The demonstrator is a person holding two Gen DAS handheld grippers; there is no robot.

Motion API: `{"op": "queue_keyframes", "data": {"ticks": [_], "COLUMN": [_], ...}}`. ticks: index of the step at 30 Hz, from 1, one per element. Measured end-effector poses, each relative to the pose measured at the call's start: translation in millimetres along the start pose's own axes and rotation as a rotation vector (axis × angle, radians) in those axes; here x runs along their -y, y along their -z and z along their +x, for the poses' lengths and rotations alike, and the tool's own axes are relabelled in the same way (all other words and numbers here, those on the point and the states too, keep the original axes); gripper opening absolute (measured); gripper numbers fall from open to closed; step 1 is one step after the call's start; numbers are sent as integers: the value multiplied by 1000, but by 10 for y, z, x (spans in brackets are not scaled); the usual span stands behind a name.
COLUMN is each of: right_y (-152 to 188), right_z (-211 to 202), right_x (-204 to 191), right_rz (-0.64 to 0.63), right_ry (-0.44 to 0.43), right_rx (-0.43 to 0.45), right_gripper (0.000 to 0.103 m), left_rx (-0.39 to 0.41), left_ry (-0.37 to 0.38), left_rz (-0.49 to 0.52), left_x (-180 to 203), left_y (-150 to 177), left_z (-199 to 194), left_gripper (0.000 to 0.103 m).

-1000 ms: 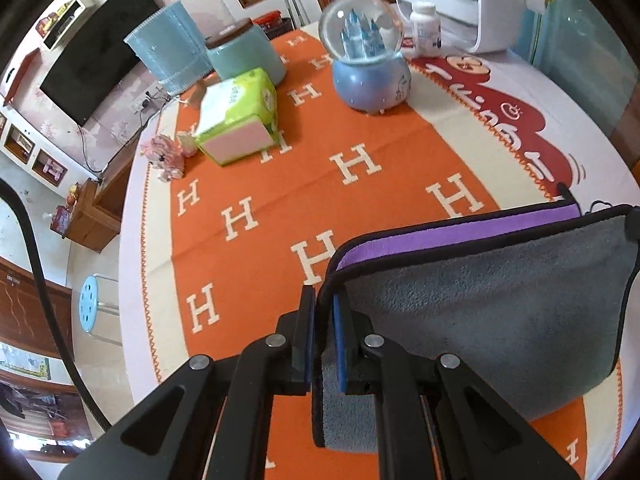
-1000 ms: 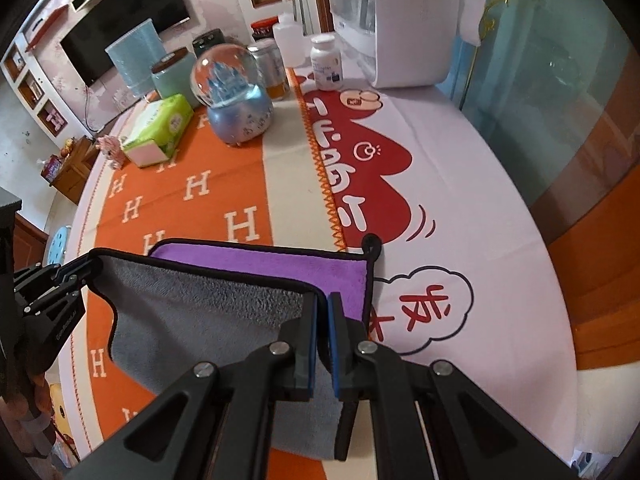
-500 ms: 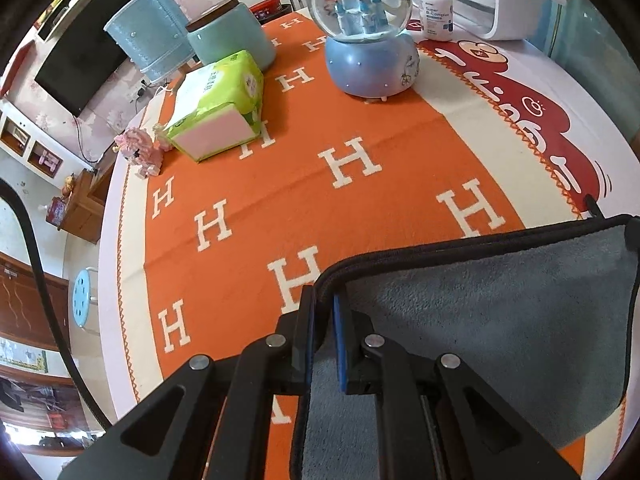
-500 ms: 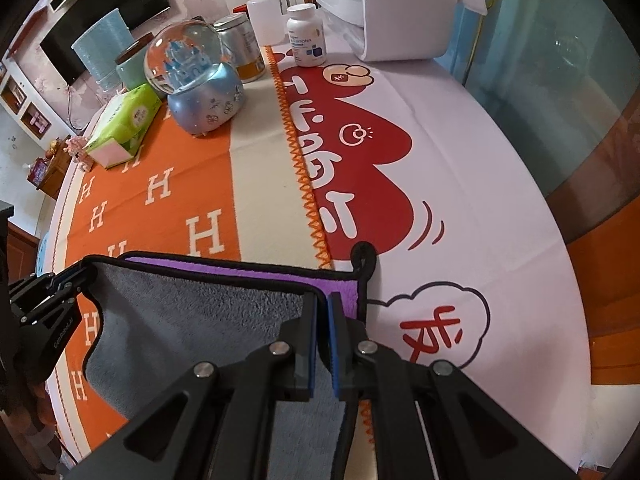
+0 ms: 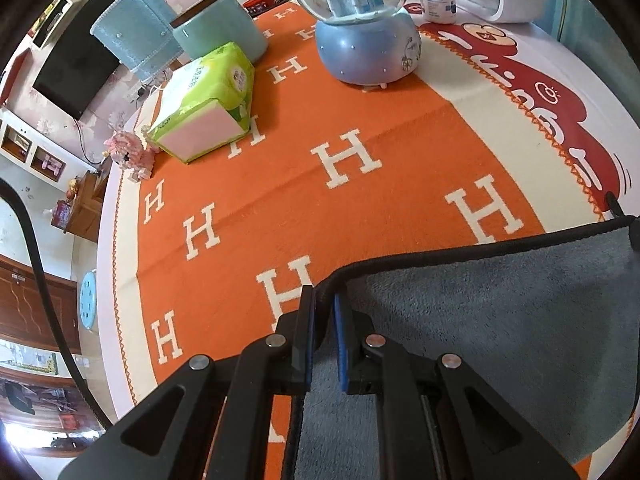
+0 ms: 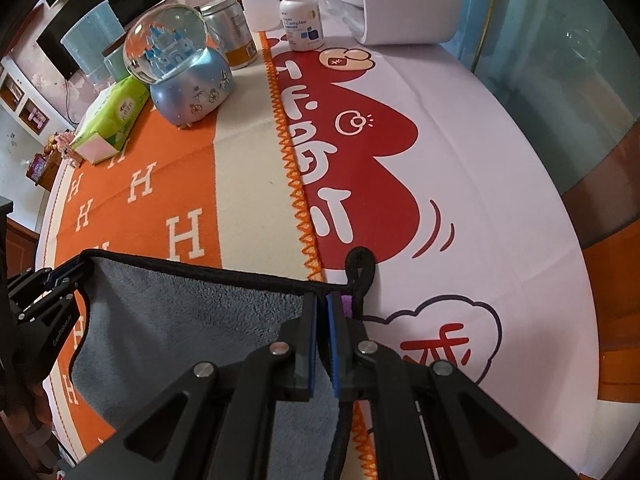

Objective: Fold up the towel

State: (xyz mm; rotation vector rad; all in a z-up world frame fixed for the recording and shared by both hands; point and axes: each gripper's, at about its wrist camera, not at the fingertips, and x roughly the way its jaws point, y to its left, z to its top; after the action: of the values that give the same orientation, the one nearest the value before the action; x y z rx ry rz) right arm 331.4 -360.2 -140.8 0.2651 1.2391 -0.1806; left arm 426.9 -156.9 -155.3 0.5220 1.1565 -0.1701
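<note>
A grey towel with black trim and a purple underside is folded over itself on the orange H-pattern cloth. My left gripper is shut on the towel's left corner. My right gripper is shut on the right corner, next to the black hanging loop. The grey side faces up and covers nearly all the purple layer; a sliver of purple shows by the right fingers. The left gripper also shows at the left edge of the right wrist view.
A snow globe, a green tissue pack, teal containers, a pill bottle, a metal tin and a white appliance stand at the table's far side. A red-and-white printed cloth lies to the right.
Both grippers carried the held towel edge forward over the purple layer, so the purple strip that showed earlier is now almost fully covered. Both stayed shut.
</note>
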Motion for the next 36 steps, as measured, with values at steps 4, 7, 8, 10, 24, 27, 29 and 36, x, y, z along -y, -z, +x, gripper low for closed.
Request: {"op": "queue_keyframes", "data": {"ticks": [4,7,8,10,24,27,29,36], "right_y": [20,23,22,24,34,45,55,113], "right_z": [97,142,153,178,144,67,-8,-222], "right_x": [17,8,4,-2,-83,-77,-83,-143], "right_rz": [-4,-14,-19,-30,-87,-74,-71,-72], "right_ry": [5,11,15,28,51,28,15,-30], "right_rx": [-13,-17,-17,-17,-11,-1,12,26], "right_gripper": [5,5,5,5,14,21,23,28], "left_rx": [-10,-17,-20,-26,-17,3,13,35], "left_ry": [-8,-9,-10,-13,-4,16,25,71], "left_rz": [8,7,6,5,-22,-38,-53,-116], "left_x": [17,20,16,13,-80,-112,-124,-164], "left_y": [-5,-8,-9,-7,-11,0,15,122], "left_z": [69,110,128,170,161,83,23,-276], "left_gripper": [9,10,10,10,61,67,71,85]}}
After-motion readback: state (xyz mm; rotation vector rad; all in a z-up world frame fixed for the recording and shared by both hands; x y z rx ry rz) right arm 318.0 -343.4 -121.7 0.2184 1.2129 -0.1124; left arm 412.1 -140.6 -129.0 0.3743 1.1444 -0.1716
